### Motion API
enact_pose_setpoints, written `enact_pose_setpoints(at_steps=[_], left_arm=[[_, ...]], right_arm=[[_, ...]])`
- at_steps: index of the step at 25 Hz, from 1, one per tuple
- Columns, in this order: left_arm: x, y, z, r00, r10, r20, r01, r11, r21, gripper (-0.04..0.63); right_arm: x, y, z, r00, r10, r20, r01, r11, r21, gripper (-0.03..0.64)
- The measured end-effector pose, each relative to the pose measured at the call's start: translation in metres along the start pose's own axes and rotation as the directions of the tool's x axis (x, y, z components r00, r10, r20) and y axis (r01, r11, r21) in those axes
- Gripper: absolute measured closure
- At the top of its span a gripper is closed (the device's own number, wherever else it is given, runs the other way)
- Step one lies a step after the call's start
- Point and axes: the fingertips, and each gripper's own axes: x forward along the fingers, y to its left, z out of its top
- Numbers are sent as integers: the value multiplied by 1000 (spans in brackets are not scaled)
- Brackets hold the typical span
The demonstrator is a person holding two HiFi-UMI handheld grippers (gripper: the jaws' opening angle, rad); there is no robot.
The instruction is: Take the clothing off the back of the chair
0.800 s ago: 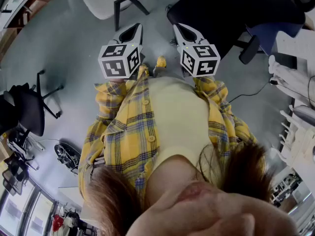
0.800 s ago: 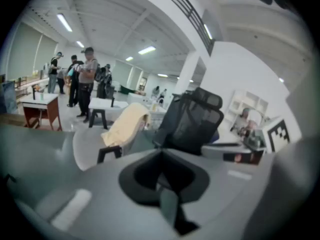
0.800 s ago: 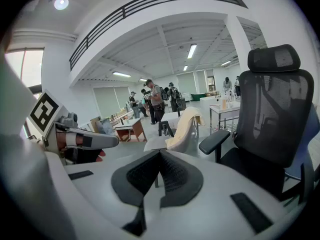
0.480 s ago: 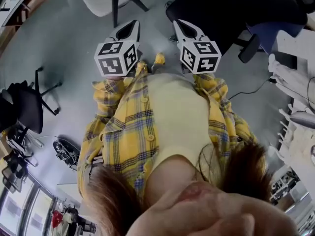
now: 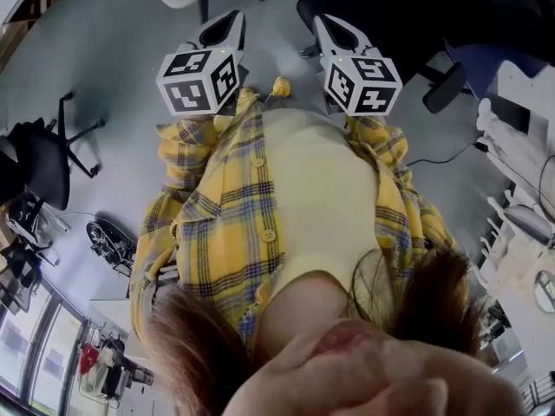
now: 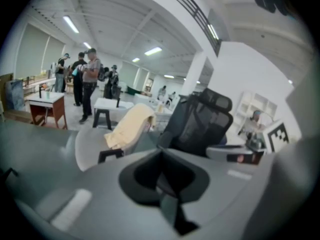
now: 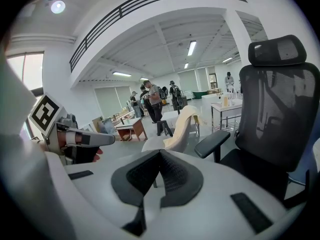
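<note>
— How do the jaws of the left gripper [image 6: 161,156] stand?
— Pressed together tip to tip, with nothing between them. The right gripper [image 7: 160,154] is the same, clenched on nothing.
— And the clothing [image 6: 131,125]?
— It is a cream garment draped over the back of a grey chair [image 6: 89,146]. It lies beyond both grippers, well apart from them and untouched.
— What stands nearer?
— A black mesh office chair [image 7: 277,109] with a headrest, close on the right in the right gripper view. The grey chair is behind it, to its left.
— Anything to read?
— Only the black-and-white square markers on each gripper's cube [image 5: 198,81]. In the head view the two cubes sit side by side above a yellow plaid shirt [image 5: 221,224]. Far back, people [image 6: 86,76] stand near a white table [image 6: 111,104].
</note>
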Motion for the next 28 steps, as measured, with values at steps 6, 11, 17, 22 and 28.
enact_pose_setpoints(at_steps=[6,11,17,22,28], left_arm=[[5,0,6,999,31,40,-32,999,8,591],[12,6,6,998,54,23,-54,999,-1,591],[28,14,20,999,43,22,-44,999,30,591],[49,28,37,1000,0,21,-1,998,55,591],[73,55,59,999,-40,-1,40,998,53,591]], right_arm=[[13,-11,0,1000,28,-13,-28,1000,-5,603],[24,-17,4,998,52,-25,-52,999,-2,603],[43,-24,14,998,60,-30,-60,998,-14,603],[66,-30,31,999,38,-27,-39,999,-22,603],[105,-27,52,999,28,-44,-29,999,-25,603]])
